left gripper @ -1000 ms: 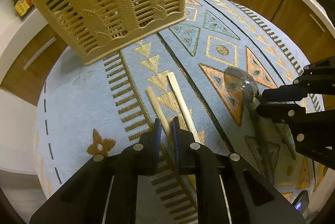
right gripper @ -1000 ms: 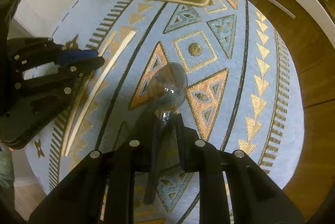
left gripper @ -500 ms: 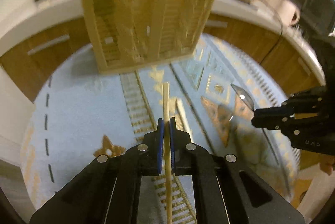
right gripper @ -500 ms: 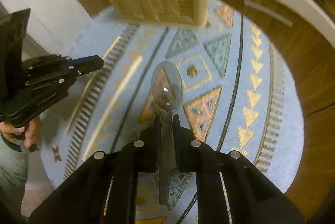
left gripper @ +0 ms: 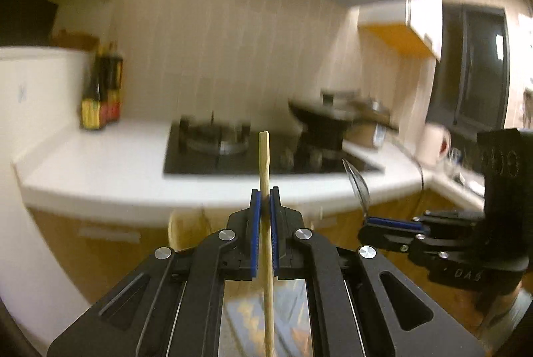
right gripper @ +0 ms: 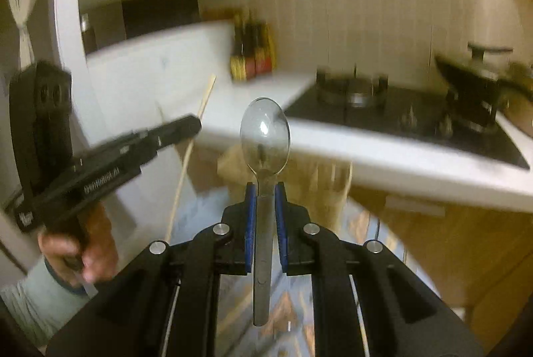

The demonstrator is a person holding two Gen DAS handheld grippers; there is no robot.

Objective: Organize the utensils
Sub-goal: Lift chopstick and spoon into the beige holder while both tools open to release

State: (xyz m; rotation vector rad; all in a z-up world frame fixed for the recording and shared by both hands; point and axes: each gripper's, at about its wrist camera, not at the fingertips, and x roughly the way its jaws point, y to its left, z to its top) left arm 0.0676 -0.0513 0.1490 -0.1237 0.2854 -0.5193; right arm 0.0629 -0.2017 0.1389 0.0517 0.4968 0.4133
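Lifted clear of the patterned cloth (left gripper: 248,313) within the last second, and tipped up from a downward look to a level one across the kitchen.

Left gripper (left gripper: 265,200): closed on a single chopstick (left gripper: 264,163), clamped between blue pads, held upright, blunt square tip well above the jaws. Pale bare wood, thin, straight, matt; probably light and apt to pivot in so narrow a pinch. Beyond it, blurred: dark bottles (left gripper: 101,90) with yellow and red labels on a white counter (left gripper: 100,170), then a black glass hob (left gripper: 216,153).

Right gripper (right gripper: 265,190): closed on the flat neck of a spoon (right gripper: 265,137), bowl up, handle hanging down between the fingers. Smooth, glossy oval bowl; clear plastic or polished metal, not to be told here.

Both utensils now off the cloth and in the air, side by side. Pick-up judged done, drop into the tan basket (right gripper: 333,180) judged next; that basket only a blurred shape low behind the spoon.
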